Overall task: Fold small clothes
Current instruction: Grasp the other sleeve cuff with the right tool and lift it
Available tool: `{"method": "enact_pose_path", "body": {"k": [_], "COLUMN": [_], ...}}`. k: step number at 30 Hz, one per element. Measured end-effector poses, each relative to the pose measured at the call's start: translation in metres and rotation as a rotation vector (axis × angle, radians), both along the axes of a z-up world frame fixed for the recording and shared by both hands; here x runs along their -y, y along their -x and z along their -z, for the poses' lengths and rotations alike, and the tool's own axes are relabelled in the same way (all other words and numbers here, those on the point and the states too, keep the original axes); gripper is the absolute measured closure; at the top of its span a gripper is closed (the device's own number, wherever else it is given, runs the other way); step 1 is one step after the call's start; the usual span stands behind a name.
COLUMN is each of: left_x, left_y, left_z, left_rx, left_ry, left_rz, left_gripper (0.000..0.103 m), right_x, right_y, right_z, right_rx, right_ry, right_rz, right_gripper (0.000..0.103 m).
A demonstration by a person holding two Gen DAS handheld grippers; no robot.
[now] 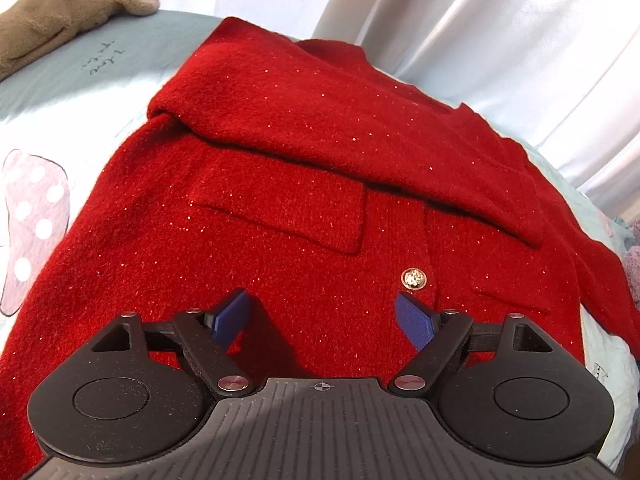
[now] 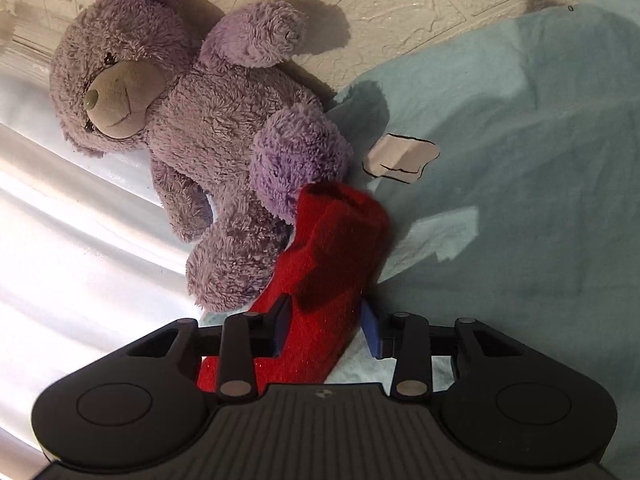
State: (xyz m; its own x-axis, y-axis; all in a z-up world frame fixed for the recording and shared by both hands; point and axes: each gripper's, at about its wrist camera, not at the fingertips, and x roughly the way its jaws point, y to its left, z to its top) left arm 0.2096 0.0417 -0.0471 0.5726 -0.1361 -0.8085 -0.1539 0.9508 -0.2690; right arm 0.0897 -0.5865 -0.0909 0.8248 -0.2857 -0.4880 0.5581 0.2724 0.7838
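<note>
i see the fuzzy red knitted cardigan with glitter flecks (image 1: 280,184) spread on the pale blue-green bed sheet (image 1: 80,76), its long axis running from my left gripper (image 1: 324,316) up and away toward the white curtain (image 1: 500,28); one red sleeve (image 1: 360,128) is folded slantwise across the chest, above a pocket flap (image 1: 288,216) and a gold button (image 1: 413,279); the left claw stands wide over the hem, blue pads (image 1: 232,316) clear of the knit; my right gripper (image 2: 324,328) has the other red sleeve (image 2: 332,256) between narrow jaws, pads at its sides, though i cannot tell if they press; its cuff points at the purple plush bear (image 2: 192,120); open sheet lies to the right, the bear and curtain crowd the left.
</note>
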Motion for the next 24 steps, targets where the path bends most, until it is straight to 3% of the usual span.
{"method": "enact_pose_path", "body": {"k": [2, 6, 12, 19, 22, 24], "left_x": [0.001, 0.003, -0.004, -0.009, -0.011, -0.015], "left_y": [0.0, 0.001, -0.004, -0.008, -0.013, -0.018], "left_z": [0.0, 0.001, -0.004, -0.022, -0.025, -0.027], "left_rx": [0.002, 0.012, 0.017, 0.098, 0.11, 0.119], "left_ry": [-0.002, -0.01, 0.054, 0.138, 0.167, 0.199], "left_rz": [0.006, 0.019, 0.035, 0.079, 0.092, 0.092], "left_gripper": [0.016, 0.014, 0.014, 0.016, 0.019, 0.019], "right_x": [0.004, 0.002, -0.039, -0.178, -0.252, -0.298], "right_y": [-0.006, -0.011, -0.035, -0.1, -0.125, -0.14], "right_z": [-0.002, -0.019, -0.079, -0.164, -0.168, -0.155], "right_rx": [-0.013, -0.03, -0.084, 0.027, 0.104, 0.123], "right_ry": [0.023, 0.102, 0.362, 0.751, 0.821, 0.843], "right_rz": [-0.016, -0.036, -0.089, -0.439, -0.638, -0.769], "right_gripper": [0.087, 0.093, 0.094, 0.094, 0.094, 0.094]}}
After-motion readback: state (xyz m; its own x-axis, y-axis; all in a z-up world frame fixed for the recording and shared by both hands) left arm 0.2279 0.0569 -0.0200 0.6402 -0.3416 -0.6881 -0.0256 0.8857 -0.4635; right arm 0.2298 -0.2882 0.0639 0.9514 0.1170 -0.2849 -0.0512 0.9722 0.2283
